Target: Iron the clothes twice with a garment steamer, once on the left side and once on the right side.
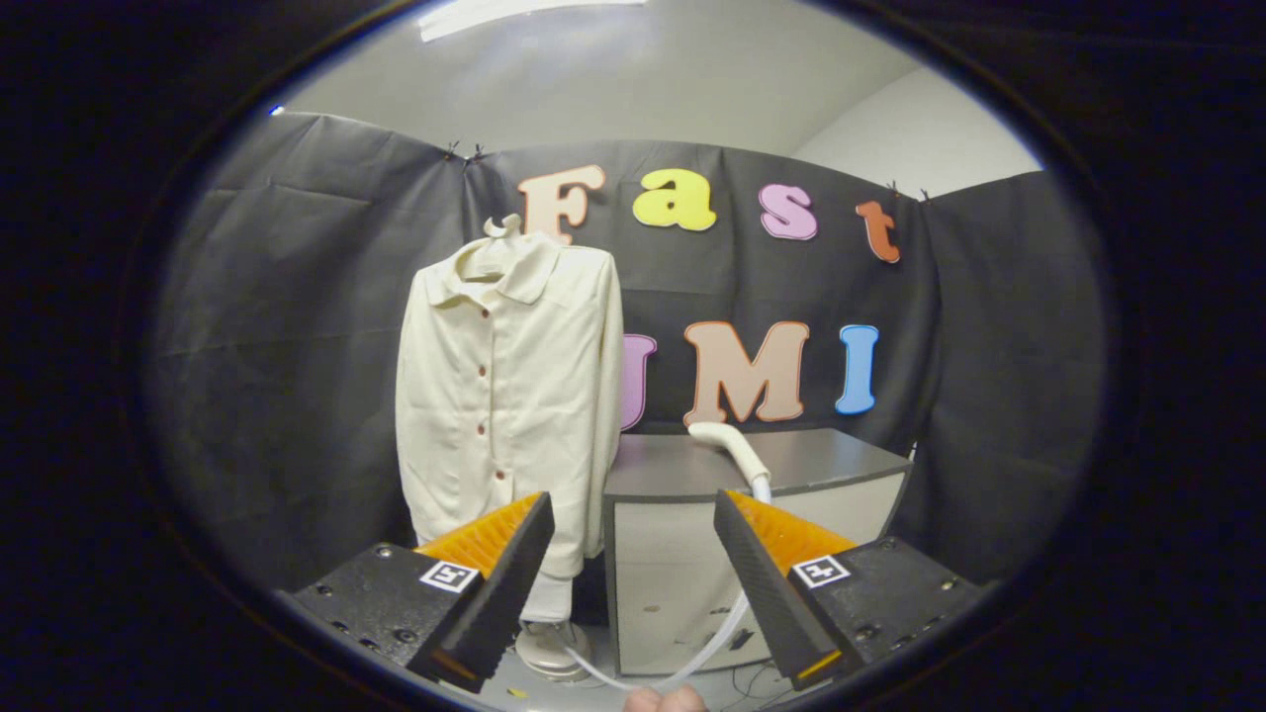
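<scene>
A cream button-up shirt [509,396] hangs on a hanger in front of the booth's black wall, beyond my left finger. The white steamer head [727,450] lies on the grey cabinet top [831,460] to the right of the shirt, just beyond my right finger. Its pale hose [727,628] drops over the cabinet's front and loops along the floor to a round white base [552,653] under the shirt. My gripper [633,509] is open, with nothing between its fingers, some way back from the cabinet.
The grey cabinet's front face [673,583] stands straight ahead between the fingers. Black cloth walls close in the back and both sides. A bit of a hand [665,700] shows at the bottom, below the hose loop.
</scene>
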`<action>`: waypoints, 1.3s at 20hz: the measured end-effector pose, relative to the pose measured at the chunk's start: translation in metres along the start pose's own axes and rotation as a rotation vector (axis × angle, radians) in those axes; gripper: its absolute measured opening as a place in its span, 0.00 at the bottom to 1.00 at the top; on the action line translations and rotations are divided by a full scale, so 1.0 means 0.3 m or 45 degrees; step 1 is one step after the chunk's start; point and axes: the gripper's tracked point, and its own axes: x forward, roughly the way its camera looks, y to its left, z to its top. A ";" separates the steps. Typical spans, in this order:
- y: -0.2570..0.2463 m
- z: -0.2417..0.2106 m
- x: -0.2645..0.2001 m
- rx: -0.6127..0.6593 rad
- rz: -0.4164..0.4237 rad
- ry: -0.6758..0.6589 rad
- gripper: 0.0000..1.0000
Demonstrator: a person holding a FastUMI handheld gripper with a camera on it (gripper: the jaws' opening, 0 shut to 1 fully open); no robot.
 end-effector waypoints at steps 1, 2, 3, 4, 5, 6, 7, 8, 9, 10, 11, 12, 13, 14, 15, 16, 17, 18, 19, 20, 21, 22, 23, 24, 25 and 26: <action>-0.042 0.004 0.044 -0.004 0.001 -0.003 1.00; -0.079 0.005 0.086 -0.004 0.002 -0.006 1.00; -0.111 0.006 0.131 -0.002 0.005 -0.009 1.00; -0.143 0.006 0.172 -0.002 0.010 -0.011 1.00; -0.174 0.000 0.219 -0.005 0.014 -0.010 0.99; -0.202 -0.008 0.261 -0.011 0.016 -0.002 0.99; -0.222 -0.015 0.299 -0.016 0.019 0.005 0.99; -0.241 -0.018 0.335 -0.015 0.026 0.008 1.00; -0.255 -0.018 0.373 -0.013 0.035 0.005 1.00; -0.271 -0.021 0.410 -0.019 0.035 0.002 1.00; -0.292 -0.027 0.445 -0.029 0.033 0.002 1.00; -0.310 -0.030 0.480 -0.036 0.028 0.002 0.99; -0.328 -0.037 0.518 -0.038 0.024 0.007 1.00; -0.348 -0.047 0.555 -0.037 0.017 0.015 0.99; -0.373 -0.059 0.592 -0.039 0.006 0.025 0.99; -0.398 -0.072 0.632 -0.045 -0.007 0.040 0.99; -0.419 -0.098 0.674 -0.048 -0.013 0.072 1.00; -0.435 -0.115 0.713 -0.043 -0.019 0.093 1.00; -0.453 -0.126 0.748 -0.034 -0.027 0.104 1.00; -0.468 -0.132 0.787 -0.029 -0.031 0.110 1.00; -0.480 -0.145 0.827 -0.031 -0.035 0.129 1.00; -0.488 -0.171 0.867 -0.026 -0.039 0.176 0.99; -0.492 -0.190 0.901 -0.014 -0.038 0.210 1.00; -0.494 -0.201 0.931 -0.011 -0.037 0.234 1.00; -0.497 -0.222 0.961 -0.019 -0.037 0.260 1.00; -0.502 -0.245 0.988 -0.036 -0.042 0.284 1.00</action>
